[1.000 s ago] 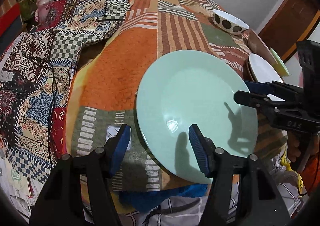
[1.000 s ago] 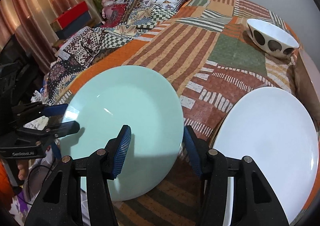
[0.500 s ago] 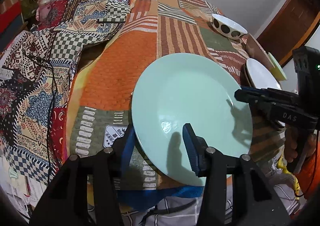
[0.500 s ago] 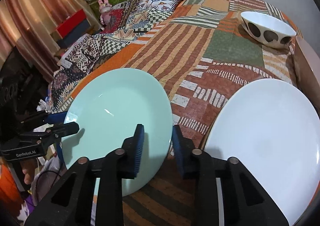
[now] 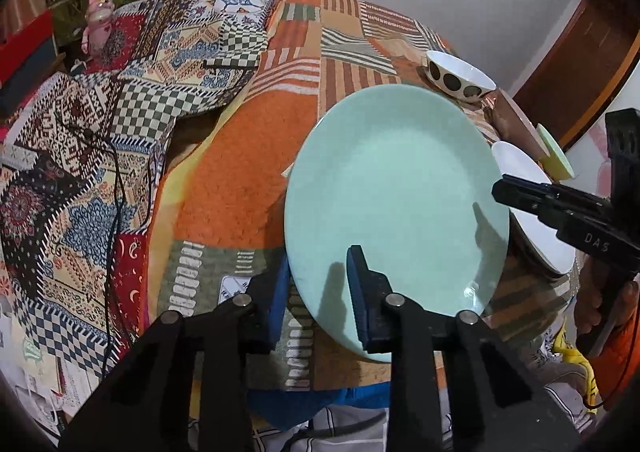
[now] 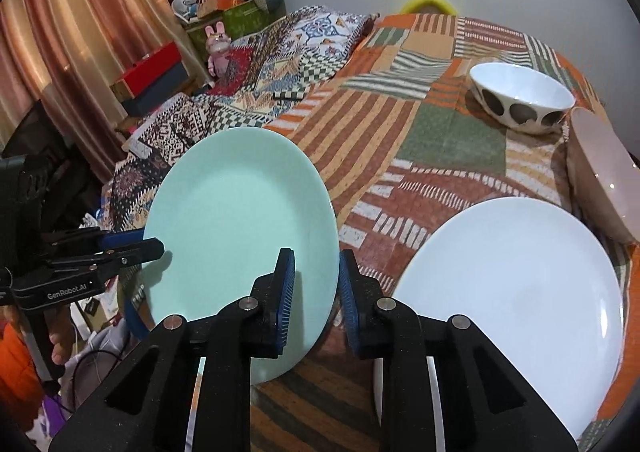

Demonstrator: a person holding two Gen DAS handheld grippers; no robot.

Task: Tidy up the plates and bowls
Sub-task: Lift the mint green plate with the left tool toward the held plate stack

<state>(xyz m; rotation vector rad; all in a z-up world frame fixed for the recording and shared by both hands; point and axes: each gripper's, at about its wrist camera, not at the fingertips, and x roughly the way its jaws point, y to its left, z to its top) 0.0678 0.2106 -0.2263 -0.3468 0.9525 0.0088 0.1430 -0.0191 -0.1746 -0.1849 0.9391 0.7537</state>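
A mint green plate (image 5: pixel 396 188) is held tilted above the patterned tablecloth. My left gripper (image 5: pixel 320 284) is shut on its near rim. My right gripper (image 6: pixel 316 284) is shut on its opposite rim; the plate (image 6: pixel 240 220) fills the left of the right wrist view. The right gripper also shows at the plate's right edge in the left wrist view (image 5: pixel 504 192). A white plate (image 6: pixel 512 284) lies to the right, on top of a stack. A white bowl with dark spots (image 6: pixel 520 100) stands at the far right.
A pinkish bowl (image 6: pixel 604 180) stands on edge at the table's right side, with a green dish (image 5: pixel 554 152) behind it. A patterned quilt (image 5: pixel 120 100) drapes over furniture to the left. Boxes and a pink toy rabbit (image 6: pixel 218 46) lie beyond.
Both grippers closed on the green plate's rims and lifted it off the cloth, tilting it up. Both cameras rose with it.
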